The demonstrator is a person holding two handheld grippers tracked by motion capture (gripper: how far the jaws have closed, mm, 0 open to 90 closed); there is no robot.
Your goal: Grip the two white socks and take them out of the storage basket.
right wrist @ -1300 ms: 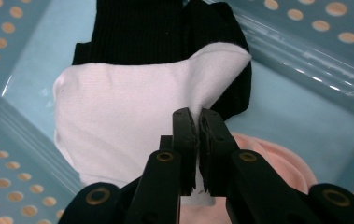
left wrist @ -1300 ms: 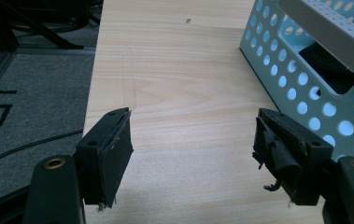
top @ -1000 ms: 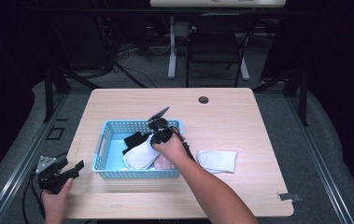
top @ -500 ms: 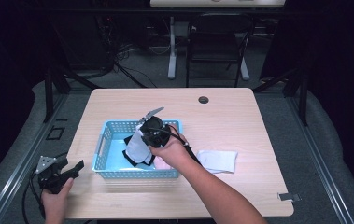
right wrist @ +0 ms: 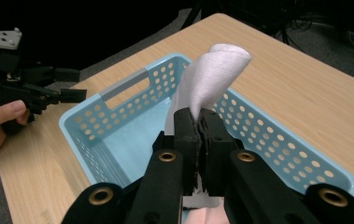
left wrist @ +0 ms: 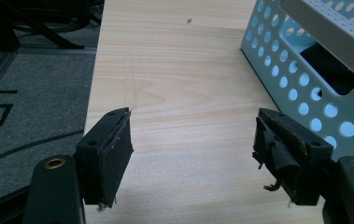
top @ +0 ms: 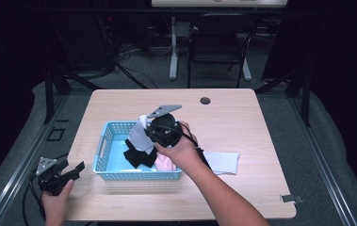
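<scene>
While left gripper (top: pixel 56 175) idles wide open, right gripper (right wrist: pixel 198 135) has lifted pinched white cloth (right wrist: pixel 214 70) above blue basket (top: pixel 101 146); removal underway.

Overhead forward-down view, two close tong-mounted views, basket (top: pixel 108 157) shared

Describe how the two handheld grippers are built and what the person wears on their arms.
Both grippers are black. The left gripper has blocky jaws with frayed dark pads and brass-coloured bolt holes; the right gripper is built the same. Each carries a grey three-cornered plate on top, and a black cable trails from each. Both forearms are bare, no sleeves visible.
</scene>
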